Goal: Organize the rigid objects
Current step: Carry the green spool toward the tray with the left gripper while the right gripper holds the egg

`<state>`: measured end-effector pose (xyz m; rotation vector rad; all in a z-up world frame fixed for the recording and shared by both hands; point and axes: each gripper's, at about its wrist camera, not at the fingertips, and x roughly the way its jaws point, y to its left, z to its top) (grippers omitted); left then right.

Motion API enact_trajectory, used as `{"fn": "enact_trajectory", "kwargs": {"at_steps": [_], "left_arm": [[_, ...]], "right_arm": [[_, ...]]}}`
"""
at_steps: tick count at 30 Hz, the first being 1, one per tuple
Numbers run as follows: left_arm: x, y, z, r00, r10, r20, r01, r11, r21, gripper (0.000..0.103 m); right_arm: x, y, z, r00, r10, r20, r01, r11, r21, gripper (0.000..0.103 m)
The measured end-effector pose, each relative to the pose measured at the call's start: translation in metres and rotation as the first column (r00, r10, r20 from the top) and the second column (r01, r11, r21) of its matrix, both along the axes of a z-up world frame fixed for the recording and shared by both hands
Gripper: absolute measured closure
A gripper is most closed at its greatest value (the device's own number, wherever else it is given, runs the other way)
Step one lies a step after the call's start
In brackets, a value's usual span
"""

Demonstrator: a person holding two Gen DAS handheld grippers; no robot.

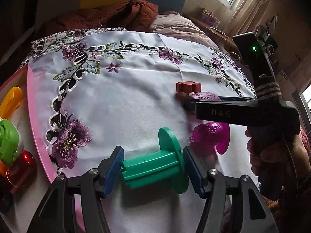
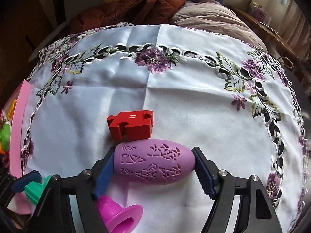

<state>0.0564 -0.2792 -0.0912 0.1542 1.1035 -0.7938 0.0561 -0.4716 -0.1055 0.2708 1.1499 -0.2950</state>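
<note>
My left gripper (image 1: 153, 167) is shut on a green plastic spool (image 1: 155, 167), held by its ends just above the white embroidered cloth (image 1: 126, 97). My right gripper (image 2: 154, 165) is shut on a lilac egg-shaped piece with cut-out patterns (image 2: 155, 163), also seen from the left wrist view (image 1: 206, 96). A red wooden puzzle block (image 2: 131, 125) lies on the cloth just beyond the egg, touching it. A magenta translucent cup-shaped piece (image 1: 211, 136) lies on the cloth between the two grippers; it also shows low in the right wrist view (image 2: 120, 213).
A pink tray (image 1: 37, 128) sits at the cloth's left edge and holds a yellow piece (image 1: 11, 101), a green piece (image 1: 7, 141) and a red translucent piece (image 1: 21, 167). Behind the cloth lie a rust-brown blanket (image 2: 145, 3) and a mauve pillow (image 2: 213, 19).
</note>
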Motion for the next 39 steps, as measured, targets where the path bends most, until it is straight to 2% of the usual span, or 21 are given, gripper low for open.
{"fn": "enact_trajectory", "kwargs": {"at_steps": [12,27,39], "left_arm": [[-0.011,0.003,0.011,0.998,-0.015,0.066,0.015,1.0,0.004,0.04],[-0.037,0.026,0.059,0.979,0.002,0.204,0.008,0.999,-0.05,0.039],[-0.043,0.053,0.073,0.975,0.034,0.22,-0.021,0.998,-0.065,0.039]], "right_arm": [[-0.001,-0.003,-0.003,1.0,-0.018,-0.001,0.018,1.0,0.011,0.027],[-0.002,0.0,-0.002,1.0,-0.002,0.008,0.002,1.0,-0.023,0.027],[-0.002,0.0,-0.002,1.0,0.001,0.01,-0.001,1.0,-0.029,0.027]]}}
